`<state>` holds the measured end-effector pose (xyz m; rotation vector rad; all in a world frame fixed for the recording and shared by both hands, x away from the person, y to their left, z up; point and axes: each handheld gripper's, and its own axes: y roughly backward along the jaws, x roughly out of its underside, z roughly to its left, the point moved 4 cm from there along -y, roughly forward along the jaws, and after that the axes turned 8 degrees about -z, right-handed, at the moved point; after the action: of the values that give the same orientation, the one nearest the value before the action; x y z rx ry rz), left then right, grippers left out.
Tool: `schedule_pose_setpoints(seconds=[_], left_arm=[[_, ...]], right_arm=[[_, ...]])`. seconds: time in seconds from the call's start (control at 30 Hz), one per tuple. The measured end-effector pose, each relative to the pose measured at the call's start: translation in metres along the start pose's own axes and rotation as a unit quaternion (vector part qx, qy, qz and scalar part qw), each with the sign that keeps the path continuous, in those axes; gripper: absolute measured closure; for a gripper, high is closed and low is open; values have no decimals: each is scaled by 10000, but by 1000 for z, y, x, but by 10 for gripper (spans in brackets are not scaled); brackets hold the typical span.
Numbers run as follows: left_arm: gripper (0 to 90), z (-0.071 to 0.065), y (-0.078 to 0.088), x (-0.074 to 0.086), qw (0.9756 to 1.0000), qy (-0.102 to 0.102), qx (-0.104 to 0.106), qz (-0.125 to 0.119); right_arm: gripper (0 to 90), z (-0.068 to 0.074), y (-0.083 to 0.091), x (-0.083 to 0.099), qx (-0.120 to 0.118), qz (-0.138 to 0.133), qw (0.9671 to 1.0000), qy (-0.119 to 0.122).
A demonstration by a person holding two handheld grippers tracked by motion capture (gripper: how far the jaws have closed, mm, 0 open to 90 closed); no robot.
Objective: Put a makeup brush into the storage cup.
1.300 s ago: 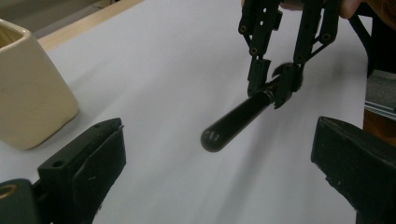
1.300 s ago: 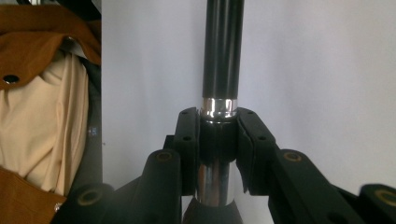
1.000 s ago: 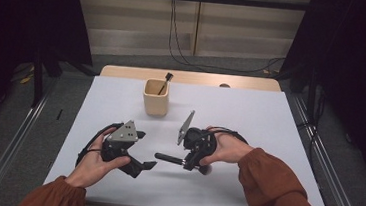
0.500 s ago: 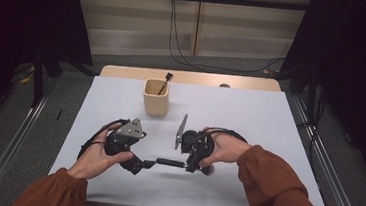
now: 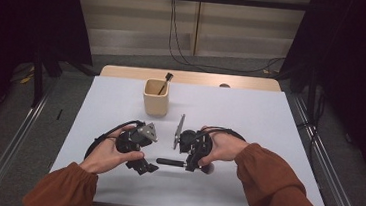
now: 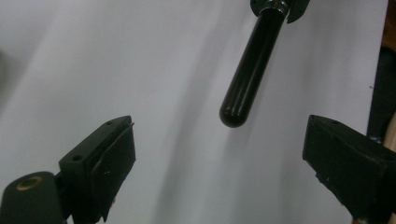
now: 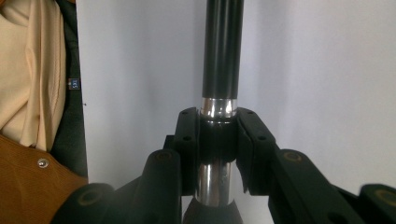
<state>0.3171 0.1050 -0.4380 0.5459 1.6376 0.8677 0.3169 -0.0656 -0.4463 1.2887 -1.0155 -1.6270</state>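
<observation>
Dark curtains and a pale back wall frame the white worktop [image 5: 250, 119], which takes up the middle of the high view with grey floor and rails at either side. Near its upper centre stands a tan cup [image 5: 156, 97] with a dark-tipped stick [image 5: 163, 83] leaning inside, well apart from both hands and seemingly out of play for now.

Lower centre, two rust-sleeved forearms come in from the bottom edge. The right claw [image 5: 186, 163] is clamped on a black brush handle [image 5: 170, 162], held level above the sheet and pointed toward frame left; in the right gripper view its pads pinch the shiny metal collar [image 7: 217, 108], likely so that the long handle end sticks out free to be taken.

The left claw [image 5: 146, 167] sits just beside that free end, its jaws spread wide though they have just been narrowing a little. In the left gripper view the rounded handle tip [image 6: 233, 116] hangs ahead of the two pads [image 6: 114, 154], not yet between them, so this reads as lining up for a handover.
</observation>
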Motion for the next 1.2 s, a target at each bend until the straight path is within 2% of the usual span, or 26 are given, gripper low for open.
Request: schedule_pose_setpoints(seconds=[0.03, 0.17, 0.23, 0.3, 0.33, 0.37, 0.4, 0.47, 0.5, 0.57, 0.67, 0.73, 0.77, 0.83, 0.97, 1.07, 1.1, 1.13, 1.17, 1.2], left_arm=[[108, 1, -2, -1, 10000, 50, 41, -38], [109, 1, -9, -1, 9994, 25, 219, 281], [108, -2, -11, -1, 9987, -55, 336, 382], [104, -4, -12, -2, 9984, -143, 358, 421], [104, -5, -12, -3, 9977, -102, 513, 435], [105, -6, -12, -3, 9972, -152, 581, 442], [104, -6, -12, -3, 9977, -218, 494, 409], [106, -7, -13, -3, 9974, -249, 494, 462], [106, -7, -14, -3, 9979, -251, 399, 448], [120, -7, -15, -2, 9976, -248, 423, 494], [201, -6, -15, -3, 9978, -292, 437, 407], [304, -5, -14, -5, 9981, -322, 410, 318], [306, -4, -14, -5, 9982, -330, 392, 310], [367, -4, -15, -4, 9980, -277, 487, 305], [433, -4, -19, -5, 9972, -272, 631, 281], [487, -4, -24, -6, 9964, -165, 794, 249], [503, -7, -28, -6, 9972, 46, 740, 99], [519, -3, -28, -5, 9959, -244, 827, 283], [539, -2, -28, -5, 9953, -285, 874, 320], [547, -3, -30, -6, 9959, -151, 864, 225]], right_arm=[[722, 0, 0, 0, 8, 10, 10000, 14], [722, -2, -1, 1, -37, 37, 10000, 7], [722, -2, -1, 1, -35, 16, 10000, 3], [722, -3, -2, 0, -50, 2, 10000, 22], [722, -3, -2, 0, -66, 9, 10000, 49], [722, -3, -3, 0, -55, 16, 10000, 52], [722, -2, -4, 0, -60, 3, 10000, 45], [722, -1, -5, 0, -81, -23, 9999, 105], [722, 0, -6, -1, -97, -31, 9999, 95], [722, 0, -6, -1, -94, -6, 9999, 118], [722, 0, -6, -2, -100, -24, 9999, 69], [722, -1, -6, -1, -93, -53, 9999, 108], [722, -1, -6, -1, -100, -58, 9999, 106], [722, -1, -5, -1, -115, -85, 9999, 45], [722, 0, -6, -1, -115, -150, 9998, 82], [722, 0, -7, -2, -93, -159, 9997, 182], [722, 1, -7, -2, -110, -205, 9995, 205], [722, 2, -6, -2, -108, -173, 9997, 154], [722, 1, -7, -3, -71, -222, 9995, 191], [722, 1, -7, -2, -71, -224, 9995, 201]])
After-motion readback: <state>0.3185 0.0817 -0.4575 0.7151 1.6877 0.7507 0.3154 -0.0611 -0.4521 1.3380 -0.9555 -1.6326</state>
